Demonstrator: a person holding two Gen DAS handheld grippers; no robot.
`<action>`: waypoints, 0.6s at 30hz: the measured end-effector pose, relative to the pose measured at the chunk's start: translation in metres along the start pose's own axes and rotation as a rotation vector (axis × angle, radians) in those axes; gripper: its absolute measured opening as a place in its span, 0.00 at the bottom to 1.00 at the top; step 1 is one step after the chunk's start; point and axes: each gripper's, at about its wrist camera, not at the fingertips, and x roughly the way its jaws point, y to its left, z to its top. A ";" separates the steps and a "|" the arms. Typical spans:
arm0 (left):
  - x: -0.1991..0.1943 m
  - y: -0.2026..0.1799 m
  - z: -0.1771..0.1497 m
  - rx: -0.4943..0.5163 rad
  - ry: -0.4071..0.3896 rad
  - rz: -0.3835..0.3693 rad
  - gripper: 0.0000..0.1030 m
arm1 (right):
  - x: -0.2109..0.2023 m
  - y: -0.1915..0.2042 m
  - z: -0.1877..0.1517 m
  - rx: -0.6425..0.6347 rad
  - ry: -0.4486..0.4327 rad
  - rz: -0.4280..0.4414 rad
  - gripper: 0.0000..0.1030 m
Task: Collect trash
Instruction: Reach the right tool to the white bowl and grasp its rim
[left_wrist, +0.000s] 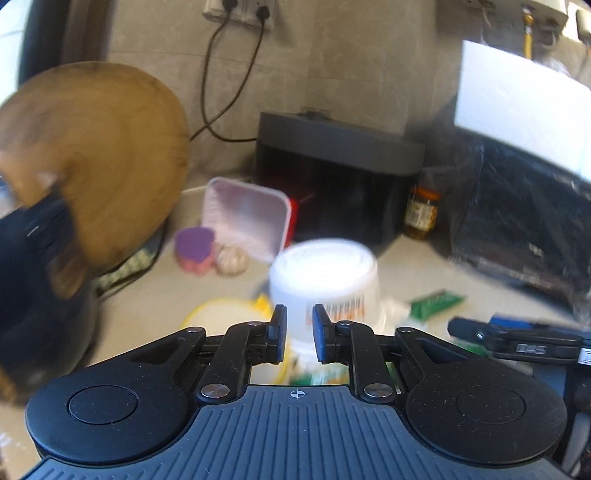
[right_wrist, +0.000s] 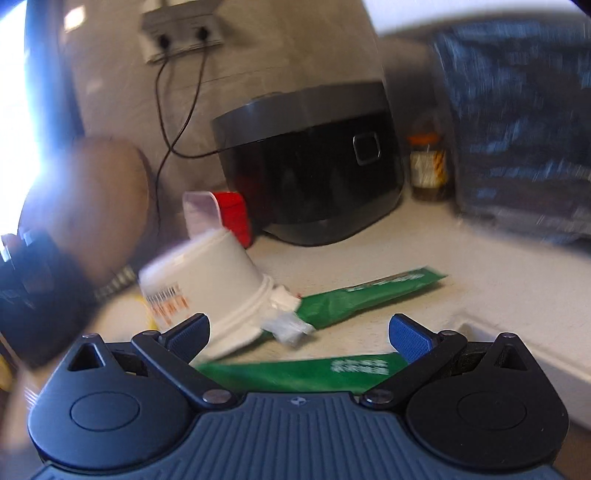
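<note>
A white upturned paper cup (left_wrist: 325, 280) with orange print stands on the counter; in the right wrist view it (right_wrist: 207, 284) leans over. My left gripper (left_wrist: 299, 332) has its jaws nearly closed, a narrow gap between them, just in front of the cup's lower part and holding nothing. My right gripper (right_wrist: 299, 332) is wide open above a green wrapper (right_wrist: 306, 373). A second green wrapper (right_wrist: 373, 295) and a crumpled clear plastic scrap (right_wrist: 288, 328) lie beside the cup. The green wrapper also shows in the left wrist view (left_wrist: 436, 301), as does the right gripper's black body (left_wrist: 517, 341).
A black rice cooker (right_wrist: 314, 173) stands at the back, a jar (right_wrist: 428, 162) to its right. A round wooden board (left_wrist: 96, 158), a clear plastic tray (left_wrist: 243, 218), a purple-lidded pot (left_wrist: 195, 247), a garlic bulb (left_wrist: 231, 258) and a yellow-rimmed lid (left_wrist: 221, 314) lie left. A black bag (left_wrist: 517, 221) is right.
</note>
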 end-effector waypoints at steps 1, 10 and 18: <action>0.010 0.000 0.009 -0.010 -0.015 -0.013 0.18 | 0.006 -0.005 0.009 0.054 0.028 0.059 1.00; 0.077 0.017 0.041 -0.033 -0.027 0.002 0.18 | 0.098 -0.012 0.054 0.310 0.228 0.279 1.00; 0.102 0.037 0.027 -0.041 0.060 -0.031 0.19 | 0.168 -0.024 0.054 0.452 0.358 0.353 1.00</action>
